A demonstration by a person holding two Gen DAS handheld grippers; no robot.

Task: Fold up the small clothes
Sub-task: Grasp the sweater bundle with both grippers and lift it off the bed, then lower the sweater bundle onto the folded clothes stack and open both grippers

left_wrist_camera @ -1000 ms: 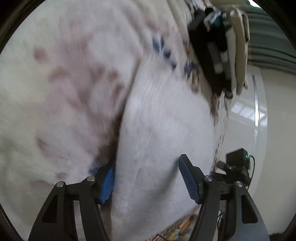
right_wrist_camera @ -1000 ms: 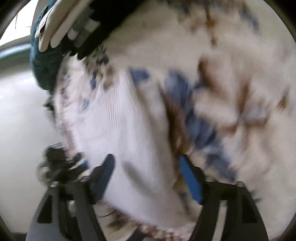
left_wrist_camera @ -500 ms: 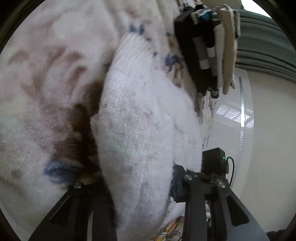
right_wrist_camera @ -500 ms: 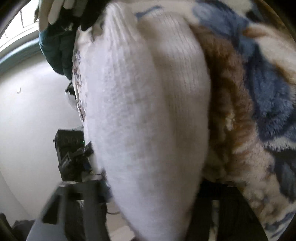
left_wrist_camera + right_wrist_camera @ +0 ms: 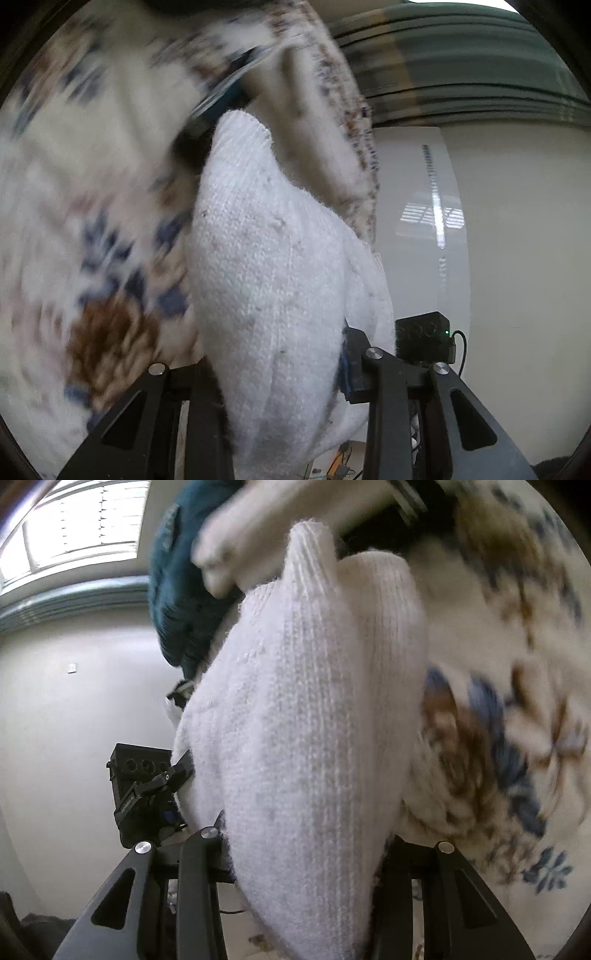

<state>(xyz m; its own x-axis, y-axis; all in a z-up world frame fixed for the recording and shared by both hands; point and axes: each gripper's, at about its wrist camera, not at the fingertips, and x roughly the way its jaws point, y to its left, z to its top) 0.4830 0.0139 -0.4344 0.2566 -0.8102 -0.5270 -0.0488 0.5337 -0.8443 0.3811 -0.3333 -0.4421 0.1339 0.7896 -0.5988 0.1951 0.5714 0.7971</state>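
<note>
Currently both clamped: left gripper (image 5: 284,373) pinched the white knit garment (image 5: 266,266), right gripper (image 5: 303,849) gripped it too (image 5: 306,720), floral blanket (image 5: 498,738) behind.

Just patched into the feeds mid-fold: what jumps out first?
A bulging white knit garment fills the centre of both wrist views, clamped in the jaws of the left gripper and right gripper. Behind it hangs blurred cream fabric with blue and brown flowers.
</note>
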